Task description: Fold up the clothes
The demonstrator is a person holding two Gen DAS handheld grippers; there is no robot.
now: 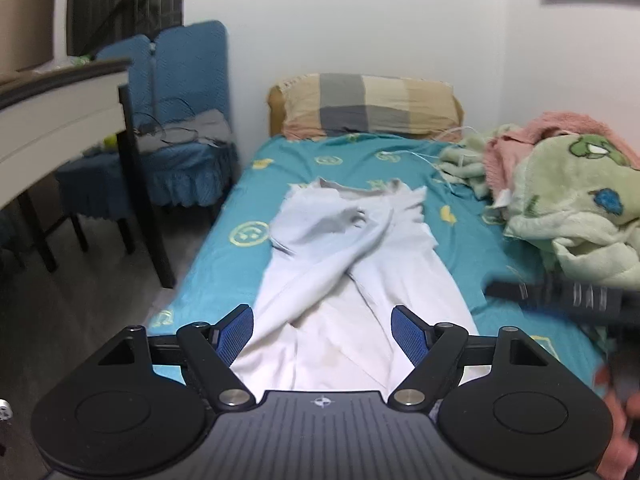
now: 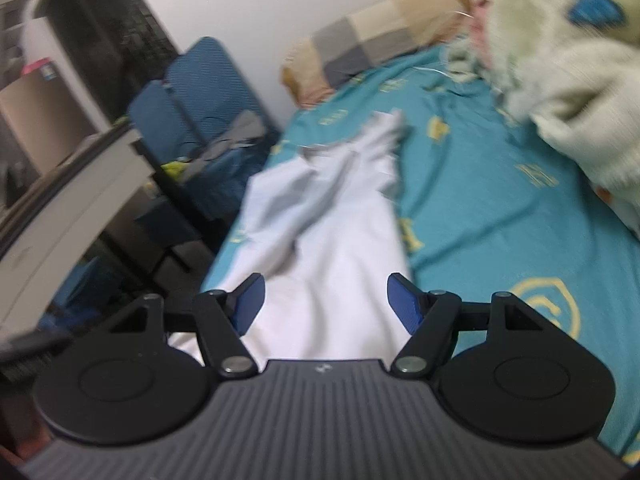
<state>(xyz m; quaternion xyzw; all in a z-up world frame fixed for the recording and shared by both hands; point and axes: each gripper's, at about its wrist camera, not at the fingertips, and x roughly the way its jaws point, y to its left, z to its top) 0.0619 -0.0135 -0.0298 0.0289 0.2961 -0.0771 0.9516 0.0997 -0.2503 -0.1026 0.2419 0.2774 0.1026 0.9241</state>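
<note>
On the teal bed (image 1: pixel 224 208): a white garment (image 1: pixel 344 264) lies lengthwise, both sleeves crossed over its chest.
Left gripper (image 1: pixel 322 334): jaws wide, nothing between them, poised above the near hem.
Right gripper (image 2: pixel 324 304): jaws wide and empty too, over the hem.
Next fold, by judgement: pinch both hem corners evenly, then carry them toward the collar.

The left gripper (image 1: pixel 322 335) is angled downward with its jaws spread wide and nothing pinched between the blue pads (image 1: pixel 237 334). The right gripper (image 2: pixel 325 305) also tilts down, jaws wide apart and empty. A blurred patch at the lower right of the left view may be a hand (image 1: pixel 618 432).
</note>
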